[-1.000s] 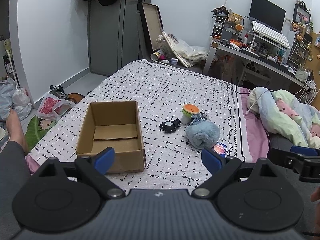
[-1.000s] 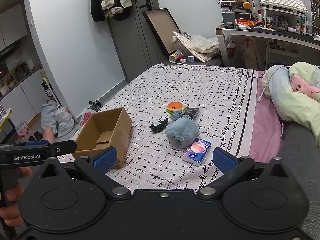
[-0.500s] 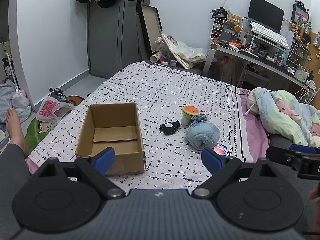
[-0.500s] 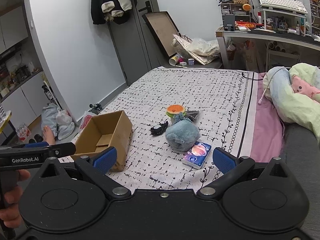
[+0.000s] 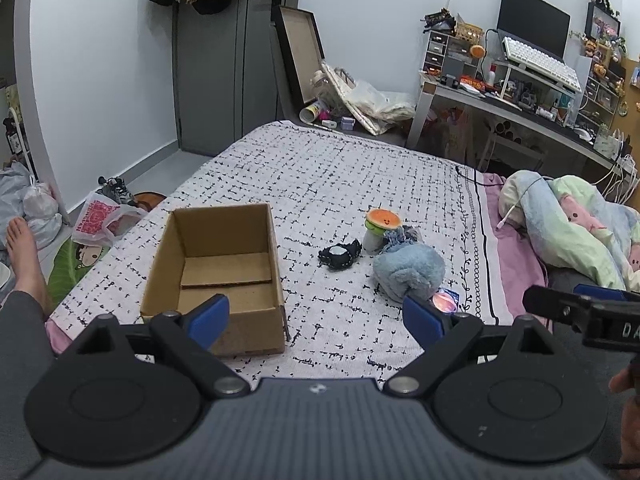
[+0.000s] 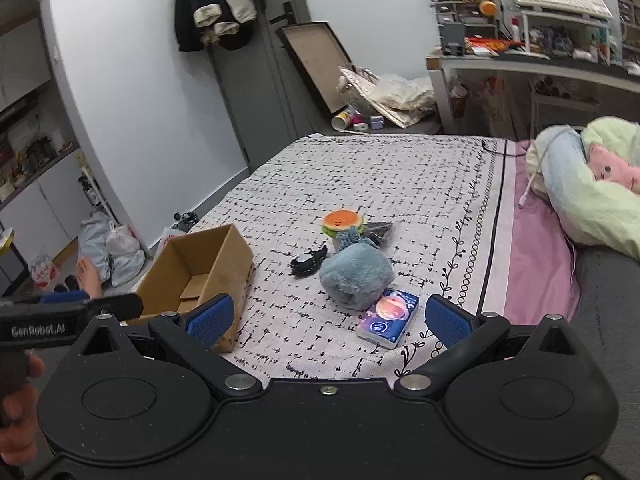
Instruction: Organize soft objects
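An empty cardboard box (image 5: 224, 264) (image 6: 200, 272) stands open on the patterned bedspread (image 5: 328, 176). To its right lie a fluffy blue plush (image 5: 408, 270) (image 6: 356, 276), an orange-topped burger plush (image 5: 382, 222) (image 6: 342, 222), a small black soft item (image 5: 338, 254) (image 6: 306, 260) and a space-print card box (image 6: 388, 316). My left gripper (image 5: 316, 318) hovers open before the bed's near edge, nothing between its blue pads. My right gripper (image 6: 326, 316) is open too, empty, short of the card box.
A bundled pastel duvet (image 5: 572, 224) (image 6: 592, 192) lies at the bed's right side. A cluttered desk (image 5: 520, 92) stands behind. Plastic bags (image 5: 104, 220) and a person's bare foot (image 5: 22, 252) are on the floor at left.
The right wrist view has crept slightly closer to the plush and card box. The left view is nearly unchanged. Both grippers stay open.
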Demonstrator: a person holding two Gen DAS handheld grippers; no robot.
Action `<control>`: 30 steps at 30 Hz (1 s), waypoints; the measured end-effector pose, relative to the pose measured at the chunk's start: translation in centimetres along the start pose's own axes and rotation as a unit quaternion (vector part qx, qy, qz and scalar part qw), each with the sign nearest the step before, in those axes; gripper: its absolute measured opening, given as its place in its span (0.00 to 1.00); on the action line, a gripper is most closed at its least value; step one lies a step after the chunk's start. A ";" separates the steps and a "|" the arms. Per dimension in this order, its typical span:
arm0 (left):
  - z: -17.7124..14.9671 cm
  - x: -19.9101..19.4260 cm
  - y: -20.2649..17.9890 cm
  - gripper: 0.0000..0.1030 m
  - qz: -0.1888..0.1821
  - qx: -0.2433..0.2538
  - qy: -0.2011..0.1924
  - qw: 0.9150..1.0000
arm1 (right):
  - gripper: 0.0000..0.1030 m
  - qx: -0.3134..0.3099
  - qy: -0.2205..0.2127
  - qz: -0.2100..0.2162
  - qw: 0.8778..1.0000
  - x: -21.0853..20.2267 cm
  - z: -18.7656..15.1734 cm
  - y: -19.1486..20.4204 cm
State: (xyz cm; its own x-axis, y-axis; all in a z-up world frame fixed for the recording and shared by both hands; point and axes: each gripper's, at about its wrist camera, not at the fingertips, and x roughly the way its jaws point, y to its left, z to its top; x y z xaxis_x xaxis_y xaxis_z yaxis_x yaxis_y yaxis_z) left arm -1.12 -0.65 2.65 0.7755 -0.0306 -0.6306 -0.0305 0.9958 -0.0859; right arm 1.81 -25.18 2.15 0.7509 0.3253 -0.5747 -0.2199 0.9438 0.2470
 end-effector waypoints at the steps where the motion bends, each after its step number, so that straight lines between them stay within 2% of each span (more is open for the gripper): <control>1: 0.0 0.3 -0.1 0.90 -0.002 0.001 0.001 1.000 | 1.00 0.005 0.001 -0.001 1.000 0.2 0.0 -0.3; 11: 0.4 2.8 -0.9 0.90 -0.012 -0.019 0.001 1.000 | 1.00 0.043 0.001 -0.007 0.999 2.5 0.4 -2.7; 20: 1.7 4.9 -2.3 0.90 -0.025 -0.019 -0.004 0.999 | 1.00 0.082 0.035 -0.005 0.996 5.0 1.1 -5.4; 30: 2.6 8.7 -3.1 0.86 -0.045 -0.037 0.025 0.998 | 0.99 0.121 0.051 0.001 0.991 7.7 2.6 -7.9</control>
State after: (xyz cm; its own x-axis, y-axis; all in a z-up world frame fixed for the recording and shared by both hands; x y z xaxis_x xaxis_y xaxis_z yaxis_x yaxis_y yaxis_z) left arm 7.33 -3.81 -0.55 0.7443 -0.1249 -0.6560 -0.0113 0.9798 -0.1994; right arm 10.94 -30.30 -2.18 0.6811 0.3437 -0.6465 -0.0570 0.9052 0.4211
